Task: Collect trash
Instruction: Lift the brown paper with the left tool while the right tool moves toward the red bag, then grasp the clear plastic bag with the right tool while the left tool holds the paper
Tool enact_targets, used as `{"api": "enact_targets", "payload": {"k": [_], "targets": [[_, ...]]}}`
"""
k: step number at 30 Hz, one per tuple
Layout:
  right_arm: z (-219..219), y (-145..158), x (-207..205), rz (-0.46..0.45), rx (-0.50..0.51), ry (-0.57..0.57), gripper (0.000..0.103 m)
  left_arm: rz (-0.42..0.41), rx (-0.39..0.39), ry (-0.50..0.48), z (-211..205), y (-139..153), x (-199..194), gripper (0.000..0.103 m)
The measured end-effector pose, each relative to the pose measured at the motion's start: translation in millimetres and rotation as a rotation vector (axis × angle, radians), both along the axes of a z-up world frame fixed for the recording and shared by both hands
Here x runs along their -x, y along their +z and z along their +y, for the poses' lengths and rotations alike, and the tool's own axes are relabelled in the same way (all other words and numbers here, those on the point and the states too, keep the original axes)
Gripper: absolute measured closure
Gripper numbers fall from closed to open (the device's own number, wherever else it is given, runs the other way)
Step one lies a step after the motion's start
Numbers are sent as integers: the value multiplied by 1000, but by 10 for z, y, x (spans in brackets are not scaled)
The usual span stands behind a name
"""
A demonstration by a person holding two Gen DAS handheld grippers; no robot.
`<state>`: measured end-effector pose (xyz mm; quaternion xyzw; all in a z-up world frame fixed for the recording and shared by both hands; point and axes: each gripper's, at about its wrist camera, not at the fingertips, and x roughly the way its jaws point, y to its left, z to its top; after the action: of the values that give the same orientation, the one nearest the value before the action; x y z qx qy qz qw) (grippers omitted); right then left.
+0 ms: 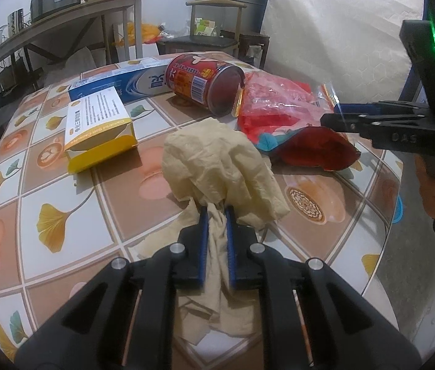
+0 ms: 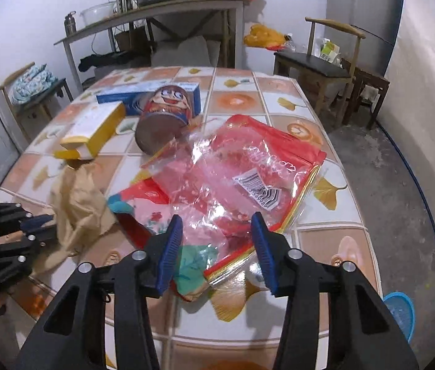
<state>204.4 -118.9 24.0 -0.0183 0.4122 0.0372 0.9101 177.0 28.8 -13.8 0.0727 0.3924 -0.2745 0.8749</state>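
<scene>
The left tool (image 1: pixel 217 211) is closed tight on a crumpled tan paper towel (image 1: pixel 220 166). The blue pads pinch the paper between them, and the rest of the towel puffs up just past the tips and hangs down under the tool. The towel touches the surface (image 1: pixel 63 191), which has a tile pattern with yellow leaves.

Ahead of the left tool and to its left lies a yellow and white box (image 1: pixel 100 129) with its end flap open. Behind that box is a long blue and white box (image 1: pixel 122 84). Straight ahead and farther away, a red can (image 1: pixel 205 83) lies on its side with its open end facing this way. Right beside the can is a red plastic bag (image 1: pixel 282 114).

The right tool (image 2: pixel 217 231) is partly open. Its two blue pads stand on either side of the near end of the red plastic bag (image 2: pixel 236 172), which sits between them. I cannot tell if the pads touch the bag. A barcode sticker (image 2: pixel 259 192) is on the bag, just ahead of the tool. A person's hand (image 1: pixel 433 182) holds the handle of this tool.

Past the bag, the red can (image 2: pixel 165 120) lies near the two boxes. To the left of the right tool is the tan paper towel (image 2: pixel 79 206), held by the left tool (image 2: pixel 42 225). Down to the right, on the floor, sits a blue basket (image 2: pixel 399 311).
</scene>
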Motion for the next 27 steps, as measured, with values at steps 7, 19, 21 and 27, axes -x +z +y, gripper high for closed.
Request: {"api": "enact_targets", "payload": {"k": [7,19,21,27], "targets": [[-42,-56,-55,2,-5,-14,93,-1,-2,1,-5,-7,7,94],[-392,178,99,-53,-246,-27,78,-4,-5,0,-3,-12,5,94],[-560,183,76,-55,-315,-76,61,-3,-4,1,-3,-12,4,94],[-1043,-8,-109,12,-504,-233,60,-3,-5,0,-4,-14,2,94]]}}
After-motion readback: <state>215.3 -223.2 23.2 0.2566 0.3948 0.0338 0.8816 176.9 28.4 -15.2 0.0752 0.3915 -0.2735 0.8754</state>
